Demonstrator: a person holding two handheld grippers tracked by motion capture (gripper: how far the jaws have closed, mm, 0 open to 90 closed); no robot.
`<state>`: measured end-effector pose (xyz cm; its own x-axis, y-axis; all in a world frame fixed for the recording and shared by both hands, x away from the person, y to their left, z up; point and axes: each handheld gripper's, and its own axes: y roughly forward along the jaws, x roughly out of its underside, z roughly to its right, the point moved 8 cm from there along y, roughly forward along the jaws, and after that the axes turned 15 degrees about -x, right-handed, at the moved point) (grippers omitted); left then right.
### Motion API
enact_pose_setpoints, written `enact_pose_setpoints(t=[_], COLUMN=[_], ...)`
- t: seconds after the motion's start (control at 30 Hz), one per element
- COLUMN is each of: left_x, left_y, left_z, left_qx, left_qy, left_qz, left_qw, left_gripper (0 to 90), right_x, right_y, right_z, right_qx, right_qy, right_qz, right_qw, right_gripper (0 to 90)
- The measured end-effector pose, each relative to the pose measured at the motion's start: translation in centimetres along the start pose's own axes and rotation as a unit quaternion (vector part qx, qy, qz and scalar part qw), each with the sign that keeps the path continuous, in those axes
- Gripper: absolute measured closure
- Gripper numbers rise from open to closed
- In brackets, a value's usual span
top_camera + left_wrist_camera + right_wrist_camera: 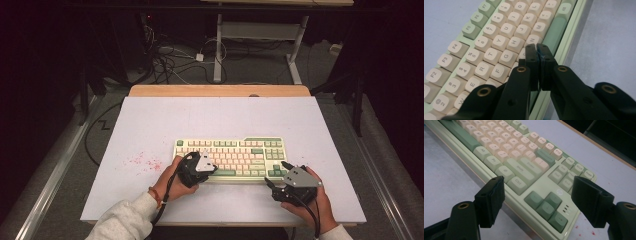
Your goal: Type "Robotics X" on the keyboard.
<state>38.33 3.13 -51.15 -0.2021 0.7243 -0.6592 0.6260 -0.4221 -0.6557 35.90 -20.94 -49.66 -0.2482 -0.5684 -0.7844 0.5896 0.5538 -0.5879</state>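
A green and cream keyboard (230,157) lies on the white table (150,125), a little toward the near edge and right of centre, its long side running across the table. The left gripper (209,169) sits over the keyboard's near left part, held in the left hand (170,182). In the left gripper view its jaws are pressed together with nothing between them, and their joined tips (536,47) come down at the bottom letter row, just below the N key (533,40) and beside the green space bar (555,35); whether they actually press a key cannot be told. The right gripper (277,172) rests at the keyboard's near right corner, in the right hand (315,200). In the right gripper view its jaws stand wide apart and hold nothing; between them show the arrow keys (546,207) and the Ctrl key (517,185), with the keyboard's front edge running under the left jaw. Neither jaw of that gripper touches the keyboard as far as the views show. Red specks (142,162) mark the table to the left of the keyboard.
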Motion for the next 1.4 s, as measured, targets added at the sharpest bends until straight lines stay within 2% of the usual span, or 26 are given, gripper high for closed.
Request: enact_pose_setpoints(t=[0.1, 0.23, 0.3, 0.6, 0.73, 1.0, 1.1, 1.23, 1.4], left_x=[0.4, 0.4, 0.2, 0.0, 0.2, 0.3, 0.4, 0.5, 1.2], left_y=[0.2, 0.2, -0.2, -1.2, -1.4, -2.0, -2.3, -2.9, -3.4], left_z=[0.2, 0.4, 0.2, -1.1, -1.7, -3.0, -3.5, -4.0, -4.4], left_qx=[0.006, 0.001, 0.003, -0.013, -0.024, -0.056, -0.077, -0.092, -0.108], left_qy=[0.011, 0.023, 0.016, 0.005, 0.010, -0.001, -0.011, -0.025, -0.029], left_qz=[-0.013, -0.018, -0.011, 0.005, 0.009, 0.028, 0.040, 0.053, 0.055], left_qw=[0.9998, 0.9996, 0.9998, 0.9999, 0.9996, 0.9981, 0.9962, 0.9941, 0.9922], left_gripper=[87.5, 87.5, 87.4, 84.1, 78.4, 58.7, 48.5, 34.4, 24.0], right_x=[0.0, 0.0, 0.0, 0.0, 0.0, 0.1, 0.1, 0.1, 0.1], right_y=[0.0, -0.1, -0.1, -0.2, -0.2, -0.3, -0.3, -0.3, -0.4], right_z=[0.0, 0.0, 0.0, 0.2, 0.2, 0.2, 0.2, 0.3, 0.3], right_qx=[0.001, 0.001, 0.001, 0.004, 0.004, 0.006, 0.006, 0.007, 0.001], right_qy=[-0.001, -0.001, -0.002, -0.001, -0.001, 0.000, 0.000, 0.002, 0.005], right_qz=[-0.001, -0.001, -0.001, 0.001, 0.000, 0.001, 0.001, 0.001, 0.003], right_qw=[1.0000, 1.0000, 1.0000, 1.0000, 1.0000, 1.0000, 1.0000, 1.0000, 1.0000], right_gripper=[27.1, 27.1, 27.1, 27.2, 27.2, 27.2, 27.2, 27.2, 27.3])
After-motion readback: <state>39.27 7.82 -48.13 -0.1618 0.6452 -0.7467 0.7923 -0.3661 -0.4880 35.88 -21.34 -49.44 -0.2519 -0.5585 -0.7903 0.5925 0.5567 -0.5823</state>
